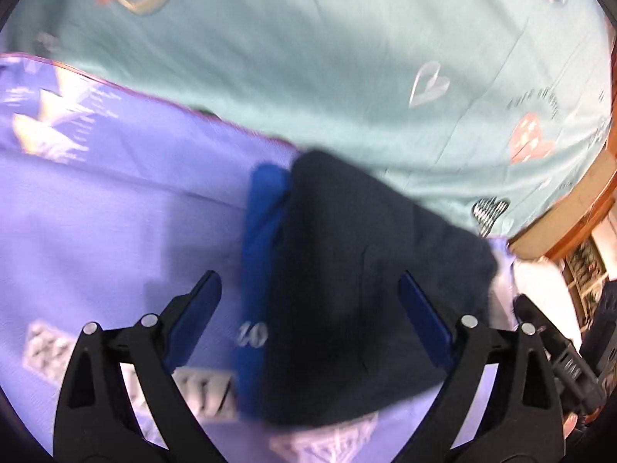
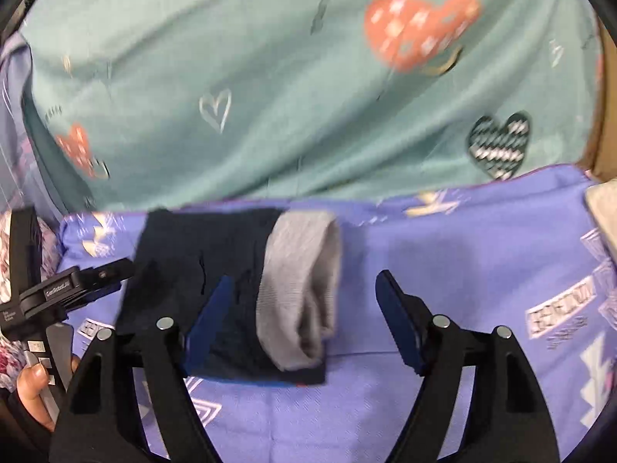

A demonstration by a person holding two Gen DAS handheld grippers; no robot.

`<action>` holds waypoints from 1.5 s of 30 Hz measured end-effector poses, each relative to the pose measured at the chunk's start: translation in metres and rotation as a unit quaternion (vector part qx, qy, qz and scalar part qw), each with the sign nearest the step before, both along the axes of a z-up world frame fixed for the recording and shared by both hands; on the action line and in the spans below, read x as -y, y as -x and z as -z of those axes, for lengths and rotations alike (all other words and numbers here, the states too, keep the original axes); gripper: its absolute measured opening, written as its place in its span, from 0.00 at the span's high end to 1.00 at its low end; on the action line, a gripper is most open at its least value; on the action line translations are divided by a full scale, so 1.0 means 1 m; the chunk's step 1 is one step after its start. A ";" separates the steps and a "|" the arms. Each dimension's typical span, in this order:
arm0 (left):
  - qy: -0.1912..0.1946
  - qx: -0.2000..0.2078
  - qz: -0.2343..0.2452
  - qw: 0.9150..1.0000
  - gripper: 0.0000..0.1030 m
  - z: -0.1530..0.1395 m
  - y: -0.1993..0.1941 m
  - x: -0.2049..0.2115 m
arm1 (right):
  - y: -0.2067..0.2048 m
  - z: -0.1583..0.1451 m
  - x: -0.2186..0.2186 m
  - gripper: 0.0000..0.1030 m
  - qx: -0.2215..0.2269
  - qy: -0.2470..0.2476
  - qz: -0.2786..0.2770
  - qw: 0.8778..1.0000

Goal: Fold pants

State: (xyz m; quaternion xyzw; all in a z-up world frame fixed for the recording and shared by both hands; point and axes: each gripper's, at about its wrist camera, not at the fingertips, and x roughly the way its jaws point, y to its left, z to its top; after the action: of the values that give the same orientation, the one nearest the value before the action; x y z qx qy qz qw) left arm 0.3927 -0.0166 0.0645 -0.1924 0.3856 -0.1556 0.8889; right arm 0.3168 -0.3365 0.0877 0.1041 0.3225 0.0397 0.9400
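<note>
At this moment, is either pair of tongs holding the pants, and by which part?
Nothing is held. The left tongs and right tongs are both open above the folded pants, pads clear of the cloth.

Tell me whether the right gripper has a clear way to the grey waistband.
Probably yes: the right gripper is open and empty, and the grey waistband lies exposed atop the folded pants, with nothing between.

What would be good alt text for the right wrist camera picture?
Folded dark pants with a grey waistband lie on a purple patterned sheet, the open right tool empty above them. A teal heart-print sheet lies behind.
</note>
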 end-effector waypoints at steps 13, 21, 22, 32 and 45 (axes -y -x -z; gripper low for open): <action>-0.127 0.137 0.009 0.982 0.02 -0.018 0.368 0.002 | 0.342 0.013 -0.037 0.01 0.059 0.078 -0.032 0.995; -0.190 0.211 -0.061 0.957 0.02 0.012 0.448 0.000 | 0.392 0.048 -0.024 0.01 0.084 0.082 0.020 0.993; -0.200 0.213 -0.068 0.954 0.02 0.012 0.448 0.000 | 0.394 0.053 -0.023 0.01 0.081 0.078 0.020 0.993; -0.224 0.181 -0.045 0.957 0.02 0.027 0.440 0.013 | 0.404 0.059 -0.038 0.01 0.092 0.116 0.018 0.989; -0.235 0.163 -0.101 0.953 0.02 0.028 0.438 0.001 | 0.400 0.062 -0.031 0.01 0.077 0.104 0.033 0.991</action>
State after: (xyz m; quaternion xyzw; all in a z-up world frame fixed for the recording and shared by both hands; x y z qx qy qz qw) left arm -0.0450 -0.0173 0.0362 0.0125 0.2395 0.0009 0.9708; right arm -0.0837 -0.3058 0.0253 0.0130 0.2480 -0.0170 0.9685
